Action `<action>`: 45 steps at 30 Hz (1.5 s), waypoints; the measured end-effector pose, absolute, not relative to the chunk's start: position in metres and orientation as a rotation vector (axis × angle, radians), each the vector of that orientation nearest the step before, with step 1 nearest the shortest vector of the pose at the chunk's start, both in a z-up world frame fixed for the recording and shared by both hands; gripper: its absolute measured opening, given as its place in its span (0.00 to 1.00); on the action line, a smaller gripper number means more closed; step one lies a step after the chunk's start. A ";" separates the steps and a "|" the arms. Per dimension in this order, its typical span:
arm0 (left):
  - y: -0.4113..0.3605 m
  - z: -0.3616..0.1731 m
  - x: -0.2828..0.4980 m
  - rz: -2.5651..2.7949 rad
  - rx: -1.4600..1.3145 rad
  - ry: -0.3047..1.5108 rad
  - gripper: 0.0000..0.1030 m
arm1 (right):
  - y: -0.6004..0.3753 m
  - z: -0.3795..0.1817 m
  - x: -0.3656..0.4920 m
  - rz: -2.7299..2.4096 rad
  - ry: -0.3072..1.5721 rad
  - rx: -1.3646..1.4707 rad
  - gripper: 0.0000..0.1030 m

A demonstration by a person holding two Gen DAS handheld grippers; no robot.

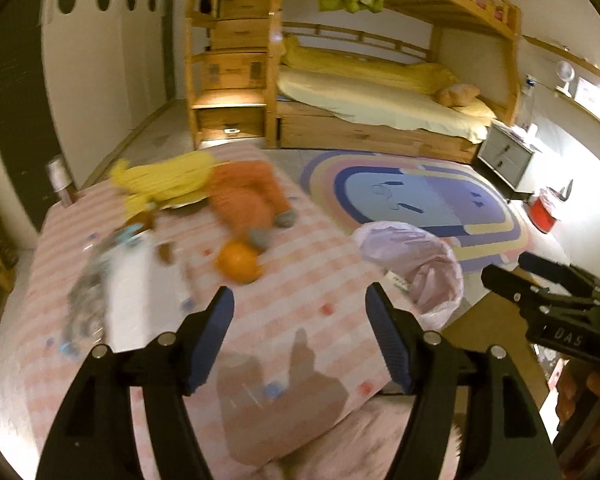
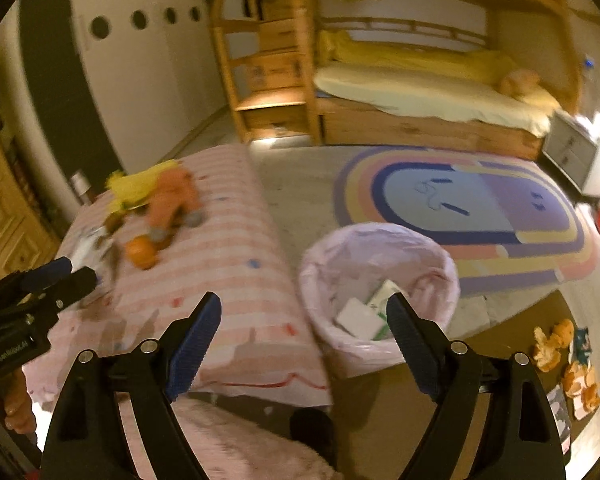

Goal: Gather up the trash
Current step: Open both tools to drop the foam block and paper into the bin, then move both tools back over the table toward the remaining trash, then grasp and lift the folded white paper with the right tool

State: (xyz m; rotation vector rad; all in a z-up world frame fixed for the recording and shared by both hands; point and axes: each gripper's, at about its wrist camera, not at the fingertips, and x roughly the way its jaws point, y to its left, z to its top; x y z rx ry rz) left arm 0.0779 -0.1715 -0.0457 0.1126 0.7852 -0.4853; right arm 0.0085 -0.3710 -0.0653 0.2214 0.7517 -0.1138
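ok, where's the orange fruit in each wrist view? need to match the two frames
Left wrist: orange near centre, on the pink striped cover, just beyond the open left gripper.
Right wrist: orange far left of centre, on the same cover, above the other gripper's tip.
Shared landmark: the pink-lined trash bin, to the right of the orange in both.

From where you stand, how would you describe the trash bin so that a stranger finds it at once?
Find the pink striped bed in the foreground. On the floor by its right edge, before the rainbow rug, stands the trash bin. It alone is lined with a pale pink plastic bag and holds white packaging.
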 end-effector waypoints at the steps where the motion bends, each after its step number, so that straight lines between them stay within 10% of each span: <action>1: -0.159 -0.046 0.075 -0.462 0.105 0.789 0.65 | -0.361 -0.063 0.009 -0.093 0.750 0.210 0.82; 19: 0.013 -0.071 0.075 -0.130 0.005 0.809 0.68 | -0.212 -0.054 0.041 0.169 0.758 0.001 0.57; 33: 0.034 -0.082 0.083 -0.097 0.001 0.832 0.68 | -0.155 -0.080 0.101 0.250 0.860 -0.024 0.70; 45: 0.037 -0.091 0.089 -0.095 0.008 0.856 0.68 | -0.153 -0.108 0.122 0.317 0.972 0.110 0.59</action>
